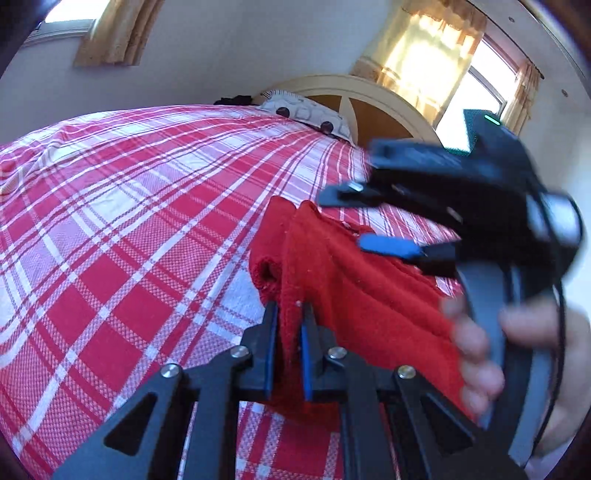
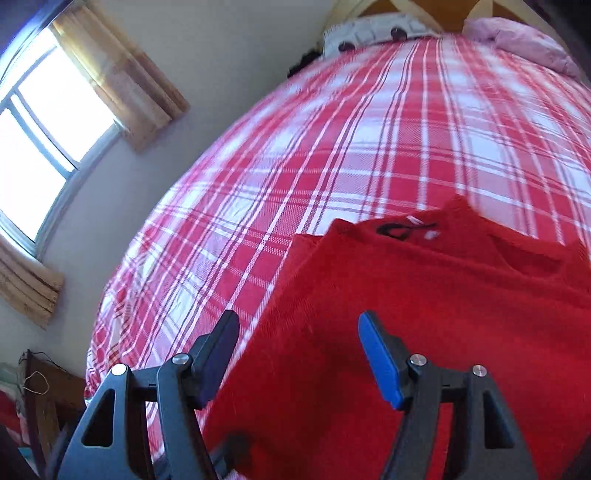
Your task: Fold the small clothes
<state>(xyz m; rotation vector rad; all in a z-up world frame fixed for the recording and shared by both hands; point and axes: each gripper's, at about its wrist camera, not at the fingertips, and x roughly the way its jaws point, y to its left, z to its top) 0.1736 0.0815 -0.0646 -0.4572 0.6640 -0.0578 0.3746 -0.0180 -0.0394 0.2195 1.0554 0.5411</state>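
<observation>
Two grippers over one bed [image 1: 110, 221] spread with a red-and-white checked cover. Left gripper [image 1: 290, 314]: jaws clenched on a raised fold of the red garment [image 1: 351, 295], cloth pinched between the blue pads and running up ahead of the tips to a rolled hem just beyond them. Rest of the garment draped to the right of those jaws, down onto the cover. Right gripper [image 1: 343, 218], blurred, up and to the right of the left jaws, held by a hand [image 1: 517, 350] at the frame's edge. In its own view, right gripper [image 2: 299, 332]: jaws released, standing wide, nothing pressed between the pads. Red garment [image 2: 406, 332] lying flat beneath and ahead of these jaws, neck opening and black label farther ahead; checked cover to their left. Pillow [image 2: 369, 31] far ahead at the headboard.
</observation>
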